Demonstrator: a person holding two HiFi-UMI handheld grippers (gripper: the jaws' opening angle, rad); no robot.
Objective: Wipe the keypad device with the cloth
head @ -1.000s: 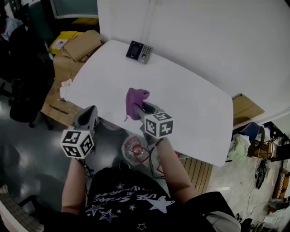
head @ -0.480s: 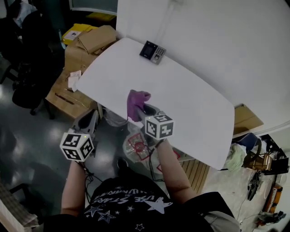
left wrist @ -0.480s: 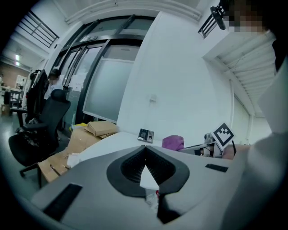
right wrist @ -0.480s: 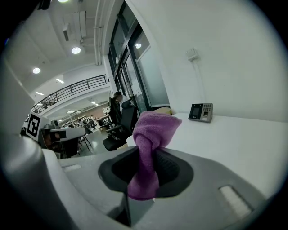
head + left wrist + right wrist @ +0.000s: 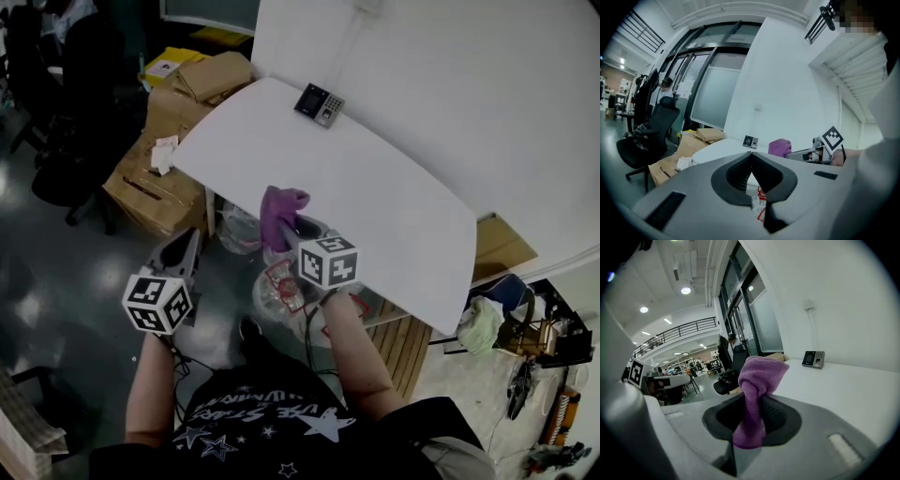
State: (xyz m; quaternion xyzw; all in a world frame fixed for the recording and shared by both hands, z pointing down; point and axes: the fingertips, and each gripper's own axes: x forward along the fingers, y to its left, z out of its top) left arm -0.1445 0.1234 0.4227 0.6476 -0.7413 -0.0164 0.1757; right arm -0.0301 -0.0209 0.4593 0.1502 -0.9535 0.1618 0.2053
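I see the white table (image 5: 394,187) running across the middle of the head view, with cardboard boxes (image 5: 187,103) off its upper-left end. My left gripper (image 5: 186,246) hangs at lower left, off the table's near edge, its jaws pressed together with nothing between them. My right gripper (image 5: 291,228) sits at centre, by that near edge, its jaws clamped on the purple cloth (image 5: 280,208), which bunches up above them. The keypad device (image 5: 320,103) lies at the table's far edge, upper middle, well apart from the cloth.

Left gripper (image 5: 184,244) jaws together, held low; right gripper (image 5: 296,229) jaws pinch cloth (image 5: 279,208).
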